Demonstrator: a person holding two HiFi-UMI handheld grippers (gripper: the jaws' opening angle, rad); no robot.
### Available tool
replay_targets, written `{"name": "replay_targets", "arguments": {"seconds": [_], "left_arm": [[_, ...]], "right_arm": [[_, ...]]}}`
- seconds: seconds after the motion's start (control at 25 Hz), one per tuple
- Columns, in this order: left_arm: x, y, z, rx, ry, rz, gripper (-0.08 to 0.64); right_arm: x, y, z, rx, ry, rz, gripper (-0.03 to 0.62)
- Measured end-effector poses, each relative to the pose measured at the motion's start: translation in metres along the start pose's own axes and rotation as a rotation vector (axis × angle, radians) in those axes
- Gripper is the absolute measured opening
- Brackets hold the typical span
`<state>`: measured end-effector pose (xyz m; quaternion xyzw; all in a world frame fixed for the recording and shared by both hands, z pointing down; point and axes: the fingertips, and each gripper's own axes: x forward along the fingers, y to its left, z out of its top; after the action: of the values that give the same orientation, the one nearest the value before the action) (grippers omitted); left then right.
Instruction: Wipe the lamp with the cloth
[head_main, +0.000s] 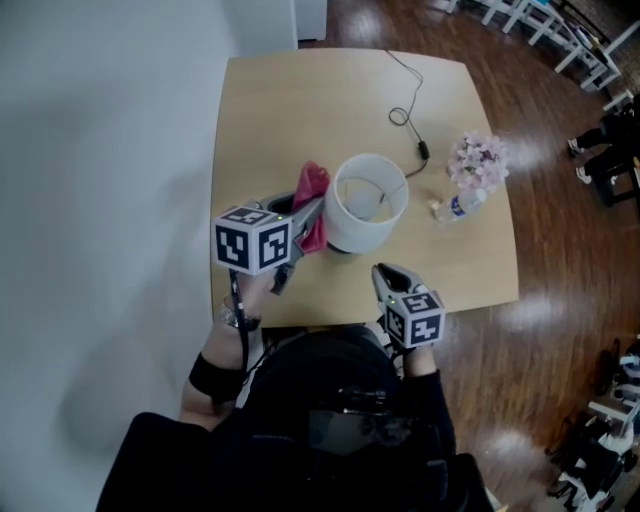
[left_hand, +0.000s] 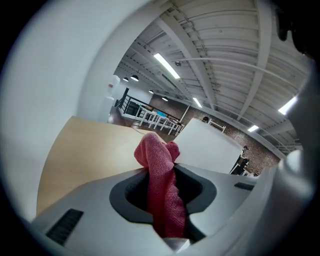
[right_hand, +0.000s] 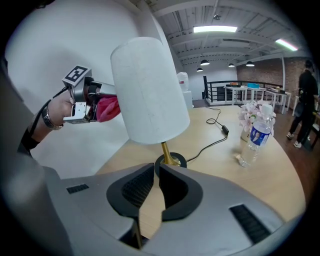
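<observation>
The lamp has a white drum shade (head_main: 366, 202) on a brass stem over a black base (right_hand: 170, 161), and it stands mid-table. My left gripper (head_main: 308, 218) is shut on a red cloth (head_main: 312, 188) and holds it up against the shade's left side. In the left gripper view the cloth (left_hand: 162, 190) runs up between the jaws, with the shade (left_hand: 210, 145) just beyond. In the right gripper view the cloth (right_hand: 107, 109) touches the shade (right_hand: 147, 92). My right gripper (head_main: 384, 272) hovers near the table's front edge and points at the lamp base. Its jaws (right_hand: 157, 170) are closed with nothing in them.
The lamp's black cord (head_main: 405, 100) with an inline switch trails to the far edge of the wooden table (head_main: 280, 110). A bunch of pale pink flowers (head_main: 478, 160) and a water bottle (head_main: 462, 205) sit right of the lamp. A white wall runs along the left.
</observation>
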<state>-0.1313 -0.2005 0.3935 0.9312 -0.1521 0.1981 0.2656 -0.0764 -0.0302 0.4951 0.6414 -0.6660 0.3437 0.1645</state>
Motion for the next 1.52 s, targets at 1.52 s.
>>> {"name": "replay_targets", "arguments": {"seconds": [1.52], "left_arm": [[-0.009,-0.049,-0.036,-0.169,-0.203,0.265,0.120]], "right_arm": [[-0.019,-0.063,-0.004,-0.129,-0.020,0.181,0.044]]}}
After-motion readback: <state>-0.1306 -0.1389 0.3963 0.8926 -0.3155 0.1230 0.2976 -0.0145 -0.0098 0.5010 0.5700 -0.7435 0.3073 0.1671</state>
